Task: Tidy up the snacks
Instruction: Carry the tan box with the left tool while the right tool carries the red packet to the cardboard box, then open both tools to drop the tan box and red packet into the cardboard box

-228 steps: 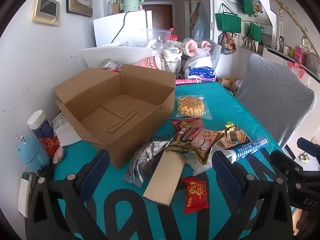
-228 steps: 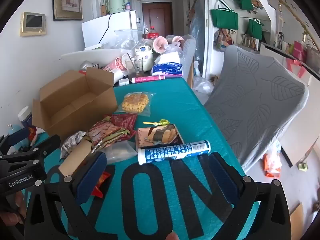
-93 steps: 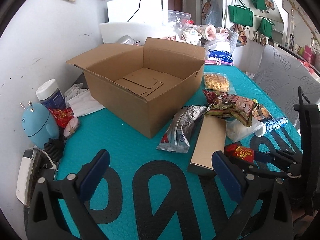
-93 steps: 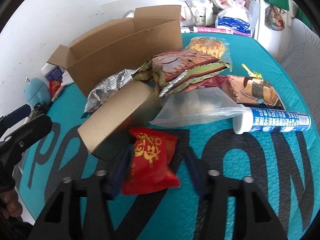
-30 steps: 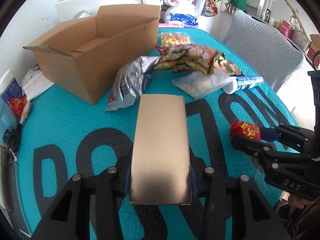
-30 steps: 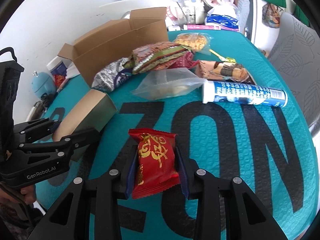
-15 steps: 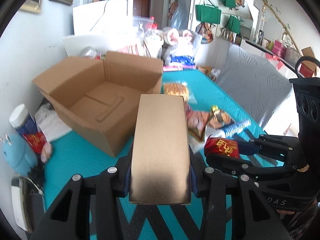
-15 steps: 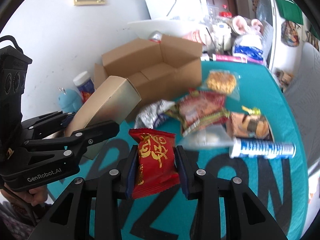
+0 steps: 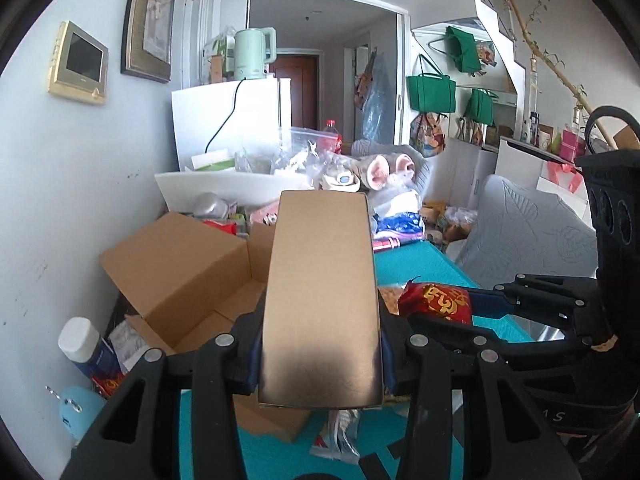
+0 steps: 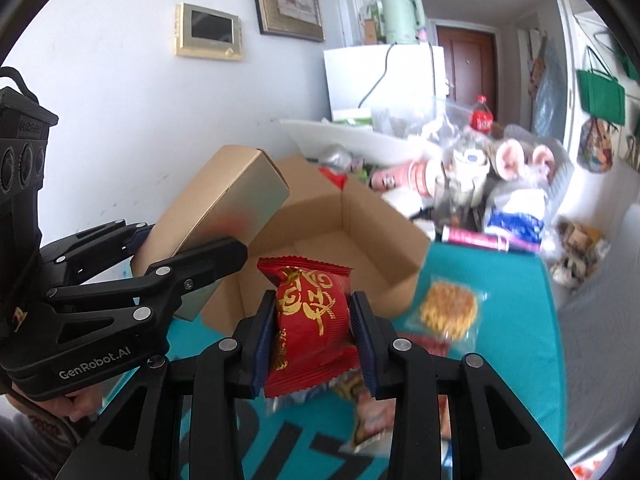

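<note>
Cardboard fills the left gripper: its jaws are clenched on the sides of a long plain carton, which juts forward and up from the pads. The right gripper is clenched the same way on a red snack packet with gold lettering, squeezed at its waist.

A second ago both loads hung low over the teal tablecloth; now both are lifted well clear of it and carried side by side toward the open cardboard box. In the right wrist view the carton's far end overlaps the box's near flap, and the packet sits in line with the box's opening, though I cannot tell whether either is truly over it yet.

That suggests pickup is done for these two items and the drop into the box is the step in hand. The box looks empty inside, so packing has barely begun.

Left on the cloth are a clear bag of yellow crisps just beside the box, and other wrappers near the bottom of the right wrist view, blurred and partly hidden.
</note>
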